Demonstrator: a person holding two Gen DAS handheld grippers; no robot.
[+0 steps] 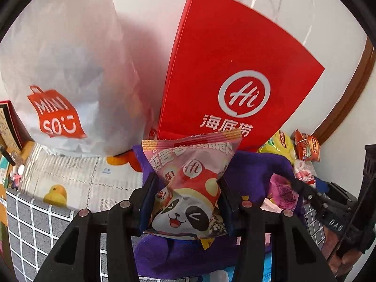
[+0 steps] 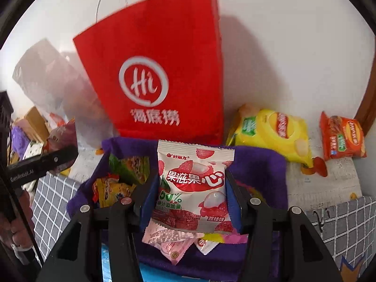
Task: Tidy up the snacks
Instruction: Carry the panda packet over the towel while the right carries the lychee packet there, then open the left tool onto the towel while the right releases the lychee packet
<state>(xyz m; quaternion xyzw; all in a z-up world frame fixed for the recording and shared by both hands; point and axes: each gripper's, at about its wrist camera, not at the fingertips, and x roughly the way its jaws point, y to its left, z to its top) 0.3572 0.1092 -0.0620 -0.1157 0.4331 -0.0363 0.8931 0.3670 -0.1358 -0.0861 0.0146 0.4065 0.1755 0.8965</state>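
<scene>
My left gripper [image 1: 186, 195] is shut on a pink panda snack packet [image 1: 188, 178], pinched at its middle and held over the purple fabric basket [image 1: 253, 166]. My right gripper [image 2: 191, 192] is shut on a white lychee candy packet [image 2: 193, 185], held upright above the same purple basket [image 2: 258, 162]. In the basket lie several snack packets: yellow and green ones [image 2: 117, 183] at the left, pink ones [image 2: 169, 242] below the held packet. The other gripper [image 2: 42, 164] shows at the left edge of the right wrist view.
A red paper bag [image 1: 235, 65] [image 2: 159, 70] stands against the wall behind the basket, a white Miniso bag [image 1: 63, 70] to its left. A yellow packet [image 2: 272, 134] and an orange packet [image 2: 343, 138] lie at the right by the wall. A grey checked cloth [image 1: 30, 223] covers the front.
</scene>
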